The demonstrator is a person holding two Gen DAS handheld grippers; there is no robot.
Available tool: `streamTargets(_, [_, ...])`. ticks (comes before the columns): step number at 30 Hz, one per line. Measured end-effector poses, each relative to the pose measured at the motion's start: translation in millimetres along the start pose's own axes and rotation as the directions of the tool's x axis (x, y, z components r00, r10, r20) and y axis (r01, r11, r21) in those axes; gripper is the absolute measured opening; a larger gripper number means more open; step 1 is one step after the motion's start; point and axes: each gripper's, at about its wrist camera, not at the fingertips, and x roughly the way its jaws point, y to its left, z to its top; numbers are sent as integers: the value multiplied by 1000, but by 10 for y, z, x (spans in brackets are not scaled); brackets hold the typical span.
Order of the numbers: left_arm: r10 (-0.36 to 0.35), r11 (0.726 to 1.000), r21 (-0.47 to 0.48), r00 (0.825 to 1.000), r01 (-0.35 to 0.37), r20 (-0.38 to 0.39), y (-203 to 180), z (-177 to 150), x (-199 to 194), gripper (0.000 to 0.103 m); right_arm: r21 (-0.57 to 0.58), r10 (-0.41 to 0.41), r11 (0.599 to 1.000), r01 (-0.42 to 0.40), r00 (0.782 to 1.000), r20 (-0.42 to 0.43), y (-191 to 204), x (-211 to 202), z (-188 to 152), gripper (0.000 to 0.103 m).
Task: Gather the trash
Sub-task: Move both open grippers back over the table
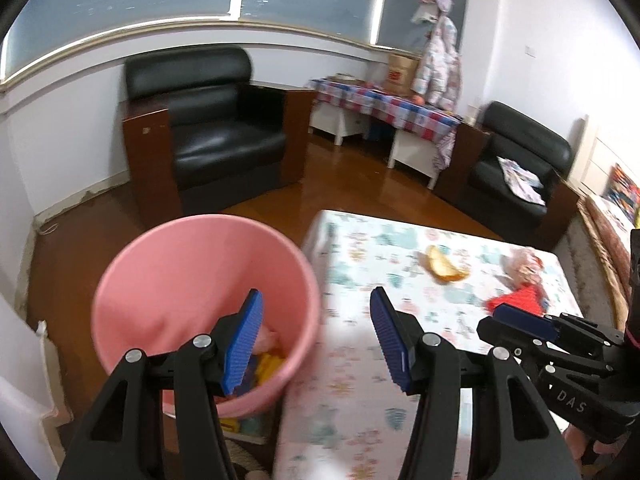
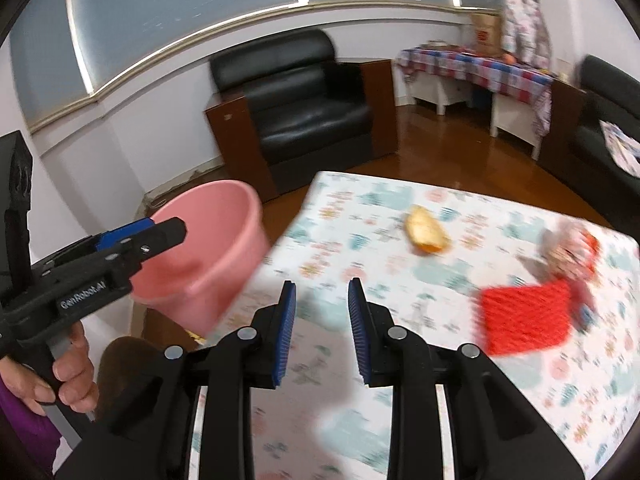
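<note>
From the left wrist view, we see the left gripper (image 1: 316, 340) with its jaws spread wide and nothing between them, hovering over the seam between the pink bucket (image 1: 172, 280) at nine o'clock and the tabletop (image 1: 360, 380) with its patterned cloth. The bucket already holds some colourful scraps near its bottom. On the cloth, a piece of orange peel (image 1: 444, 266) lies at about one o'clock, a red net sleeve (image 1: 520, 300) at three o'clock, and a crumpled wrapper (image 1: 520, 260) just behind it. The right gripper (image 1: 520, 314) reaches in from the right edge, its tip just in front of the red net.

From the right wrist view, we find the right gripper (image 2: 322, 336) with its jaws partly parted and empty, pointed down at bare cloth. The peel (image 2: 426, 232) sits at one o'clock, the red net (image 2: 524, 320) at three o'clock, and the wrapper (image 2: 568, 252) touches the net's far corner. The bucket (image 2: 204, 256) stands at ten o'clock with the left gripper (image 2: 160, 234) in front of it.

We judge the next pick to be the red net or the peel — the right gripper should widen first, then swing right. The peel's long axis runs from ten o'clock to four o'clock, so we would close across its narrow width. The net lies flat, its longer side running roughly nine to three — a pinch at the near edge suits it.
</note>
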Motion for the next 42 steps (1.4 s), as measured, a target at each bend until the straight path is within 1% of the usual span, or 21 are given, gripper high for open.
streamTargets(6, [-40, 997, 71, 999, 41, -22, -445, 26, 155, 55, 94, -85, 992, 83, 996, 15, -541, -195, -181, 28])
streamTargets(10, [-67, 992, 102, 997, 71, -39, -714, 41, 293, 55, 161, -137, 978, 133, 990, 15, -905, -296, -314, 28])
streamTargets(16, [-101, 982, 151, 992, 110, -71, -1123, 65, 614, 55, 237, -188, 955, 180, 982, 11, -1324, -403, -441, 28])
streamTargets(20, [-110, 981, 144, 988, 126, -111, -1337, 93, 893, 55, 269, -206, 943, 197, 978, 7, -1511, -428, -494, 27])
streamTargets(23, [-107, 983, 136, 986, 125, -132, -1428, 112, 1081, 55, 288, -214, 935, 204, 977, 3, -1638, -443, -526, 27])
streamTargets(29, [-75, 990, 104, 984, 92, -159, -1570, 163, 1444, 55, 308, -221, 928, 211, 975, -3, -1779, -412, -525, 27])
streamTargets(32, [-66, 994, 72, 980, 80, -185, -1589, 161, 1596, 55, 314, -223, 926, 211, 975, 1, -1823, -410, -510, 27])
streamTargets(34, [-55, 997, 49, 978, 66, -203, -1586, 150, 1687, 53, 320, -223, 924, 210, 975, 4, -1856, -416, -501, 27])
streamTargets(37, [-63, 998, 10, 971, 67, -229, -1566, 141, 1810, 45, 329, -225, 920, 211, 974, 4, -1898, -410, -498, 27])
streamTargets(39, [-65, 998, -3, 967, 66, -247, -1553, 134, 1875, 33, 337, -223, 918, 211, 975, -2, -1931, -392, -504, 27])
streamTargets(40, [-73, 997, -10, 963, 73, -260, -1559, 123, 1902, 30, 341, -222, 916, 210, 975, -5, -1944, -378, -510, 27])
streamTargets(41, [-86, 996, -18, 959, 84, -271, -1563, 109, 1920, 23, 343, -222, 915, 211, 975, -7, -1948, -369, -515, 27])
streamTargets(42, [-90, 996, -22, 958, 88, -272, -1566, 94, 1930, 20, 345, -222, 914, 212, 975, -11, -1957, -354, -520, 27])
